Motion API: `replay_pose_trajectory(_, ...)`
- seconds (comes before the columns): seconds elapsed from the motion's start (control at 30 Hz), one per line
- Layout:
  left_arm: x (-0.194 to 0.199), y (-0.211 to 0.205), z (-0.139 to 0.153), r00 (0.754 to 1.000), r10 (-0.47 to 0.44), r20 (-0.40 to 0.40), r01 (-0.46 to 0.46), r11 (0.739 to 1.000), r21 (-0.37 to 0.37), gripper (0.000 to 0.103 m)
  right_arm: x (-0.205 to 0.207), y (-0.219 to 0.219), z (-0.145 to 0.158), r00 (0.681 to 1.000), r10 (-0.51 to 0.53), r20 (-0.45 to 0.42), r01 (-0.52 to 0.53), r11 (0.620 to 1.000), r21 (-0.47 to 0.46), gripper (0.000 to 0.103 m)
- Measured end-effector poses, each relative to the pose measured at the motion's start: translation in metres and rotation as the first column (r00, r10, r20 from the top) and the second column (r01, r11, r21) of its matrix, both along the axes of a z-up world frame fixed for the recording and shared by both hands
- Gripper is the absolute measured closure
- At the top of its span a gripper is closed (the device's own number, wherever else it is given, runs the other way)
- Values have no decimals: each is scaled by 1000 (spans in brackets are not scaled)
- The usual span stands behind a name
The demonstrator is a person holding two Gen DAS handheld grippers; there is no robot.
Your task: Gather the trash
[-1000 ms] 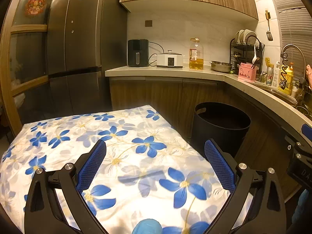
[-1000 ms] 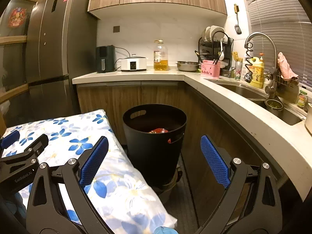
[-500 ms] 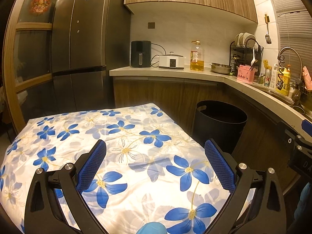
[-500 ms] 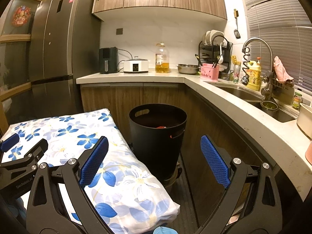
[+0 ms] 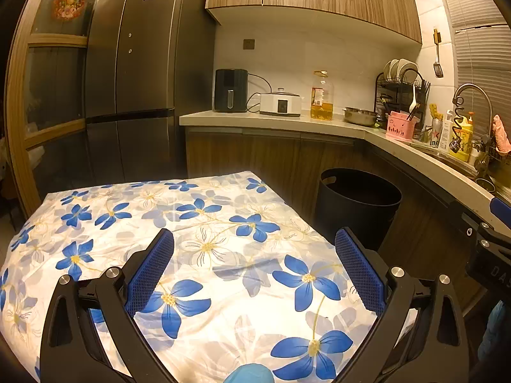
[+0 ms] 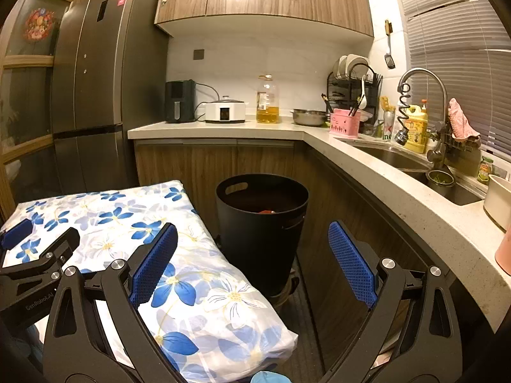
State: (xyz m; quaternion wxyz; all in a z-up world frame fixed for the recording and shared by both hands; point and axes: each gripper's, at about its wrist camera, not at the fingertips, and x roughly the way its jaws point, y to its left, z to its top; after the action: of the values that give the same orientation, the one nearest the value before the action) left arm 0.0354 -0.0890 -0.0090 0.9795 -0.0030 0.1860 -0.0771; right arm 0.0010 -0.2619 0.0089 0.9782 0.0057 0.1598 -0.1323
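Note:
A black trash bin [image 6: 262, 220] stands on the floor between the table and the counter cabinets; a bit of red trash [image 6: 265, 212] shows inside it. The left wrist view has the same bin [image 5: 357, 204] at right. My left gripper [image 5: 254, 252] hangs open over the floral tablecloth [image 5: 204, 249], holding nothing. Open and just as bare, my right gripper [image 6: 252, 245] sits in front of the bin, above the table's right edge. The left gripper's body [image 6: 35, 265] appears at lower left in the right wrist view.
A tall dark fridge [image 5: 143, 79] stands behind the table. The L-shaped counter [image 6: 367, 159] carries an air fryer [image 5: 230, 91], a cooker [image 5: 281, 103], an oil bottle [image 5: 322, 95], a dish rack [image 6: 353, 86] and a sink with faucet [image 6: 421, 95]. Narrow floor runs between table and cabinets.
Both grippers have drawn back and risen: the table and bin look farther off, and less of the red trash shows inside the bin. Both stay open.

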Motion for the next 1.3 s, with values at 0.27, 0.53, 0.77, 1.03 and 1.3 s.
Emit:
replay_pose_trajectory(0.27, 0, -1, 0, 1000, -1, 0, 1, 1000, -1, 6, 1, 1, 0, 1000, -2, -1, 2, 1000, 0, 9)
replay_pose_trajectory(0.53, -1, 0, 0, 1000, -7, 0, 7, 1000, -4, 6, 1, 2, 2, 1000, -6, 1, 6, 1000, 1, 9)
replay_pose_trajectory(0.77, -2, -1, 1, 1000, -6, 0, 6, 1000, -4, 6, 1, 2, 2, 1000, -6, 0, 6, 1000, 2, 9)
replay_pose_trajectory(1.03, -1, 0, 1, 1000, -6, 1, 6, 1000, -4, 6, 1, 2, 3, 1000, -5, -1, 5, 1000, 2, 9)
replay_pose_trajectory(1.3, -1, 0, 1, 1000, -7, 0, 7, 1000, -4, 6, 1, 3, 2, 1000, -6, -1, 6, 1000, 2, 9)
